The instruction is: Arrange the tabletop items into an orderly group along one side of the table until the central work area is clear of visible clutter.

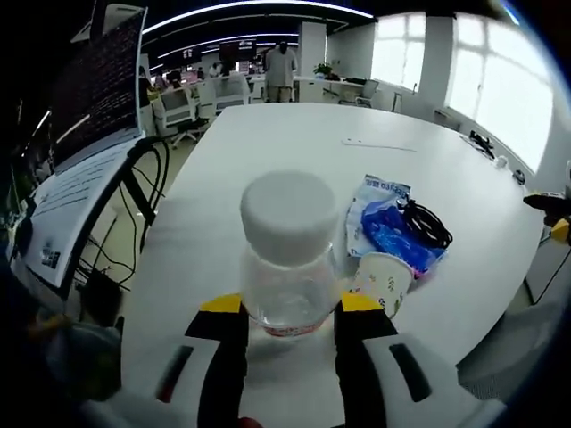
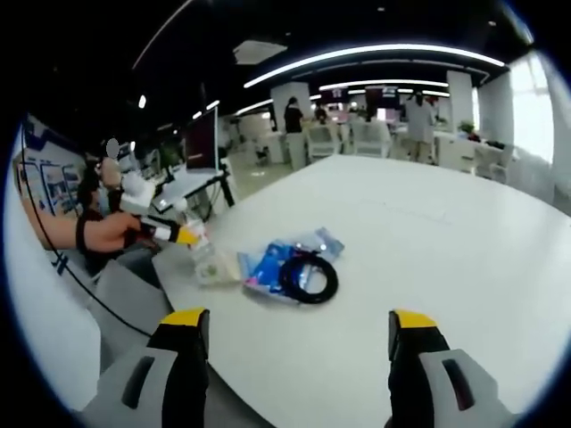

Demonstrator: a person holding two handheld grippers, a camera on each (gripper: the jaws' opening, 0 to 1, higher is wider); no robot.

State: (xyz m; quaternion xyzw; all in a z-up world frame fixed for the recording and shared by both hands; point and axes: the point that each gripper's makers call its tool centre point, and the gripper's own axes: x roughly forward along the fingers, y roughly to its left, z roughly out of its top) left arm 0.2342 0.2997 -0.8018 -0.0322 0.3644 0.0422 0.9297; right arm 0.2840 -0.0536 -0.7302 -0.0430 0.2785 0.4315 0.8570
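A clear plastic bottle (image 1: 287, 267) with a white cap stands upright at the near edge of the white table (image 1: 294, 143). My left gripper (image 1: 292, 305) holds it between its yellow-tipped jaws, which press on its lower sides. Just right of it a paper cup (image 1: 385, 281) lies on its side. Behind the cup lie blue and white packets (image 1: 385, 227) with a black cable coil (image 1: 426, 223) on top. In the right gripper view, my right gripper (image 2: 296, 323) hangs open over the table, short of the packets (image 2: 272, 264) and coil (image 2: 309, 278). A hand holds the left gripper (image 2: 178, 234) at the bottle (image 2: 203, 256).
A screen on a stand (image 1: 98, 85) with hanging cables (image 1: 143, 192) sits off the table's left edge. A thin white strip (image 1: 379, 144) lies far out on the table. Office chairs and people (image 1: 282, 67) are in the background. The wide tabletop (image 2: 419, 223) stretches beyond the items.
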